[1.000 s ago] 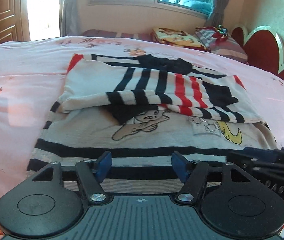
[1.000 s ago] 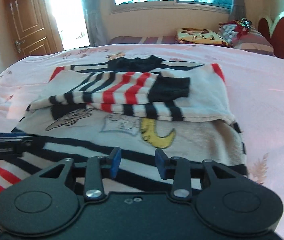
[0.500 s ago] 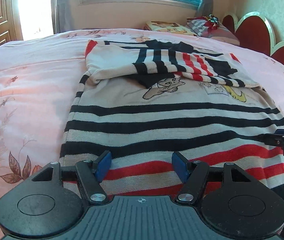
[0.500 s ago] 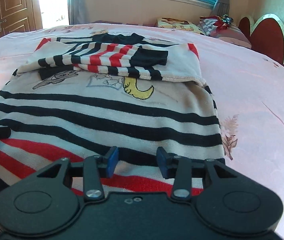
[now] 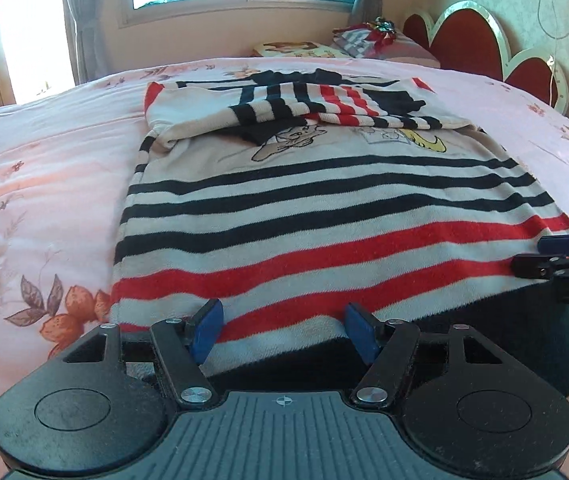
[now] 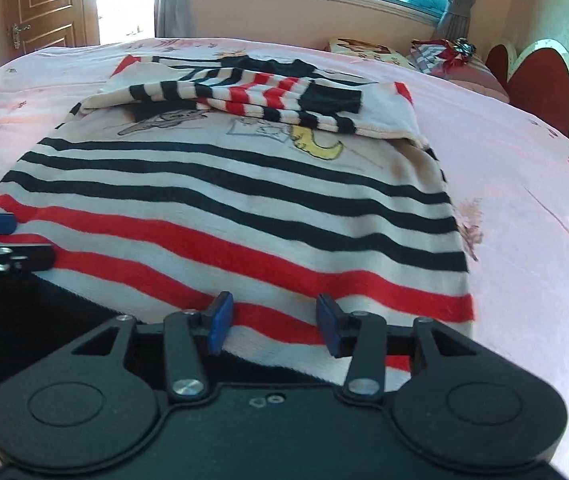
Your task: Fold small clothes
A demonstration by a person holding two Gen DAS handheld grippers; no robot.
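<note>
A cream sweater (image 5: 324, 216) with black and red stripes and a cartoon print lies flat on the pink bed; it also shows in the right wrist view (image 6: 244, 208). Both sleeves (image 5: 324, 108) are folded across its chest at the far end. Its dark hem (image 5: 464, 320) is nearest me. My left gripper (image 5: 284, 330) is open and empty just above the hem's left part. My right gripper (image 6: 274, 322) is open and empty above the hem's right part. Each gripper's fingers show at the edge of the other's view.
The pink floral bedsheet (image 5: 44, 184) surrounds the sweater. Pillows (image 5: 304, 49) and folded cloth lie at the far end by the red headboard (image 5: 464, 46). A wooden door (image 6: 44, 4) and a window are beyond the bed.
Both grippers have drawn back from the sweater's middle toward its hem, so more of the striped lower part shows. They stay open and empty. The sweater has not moved.
</note>
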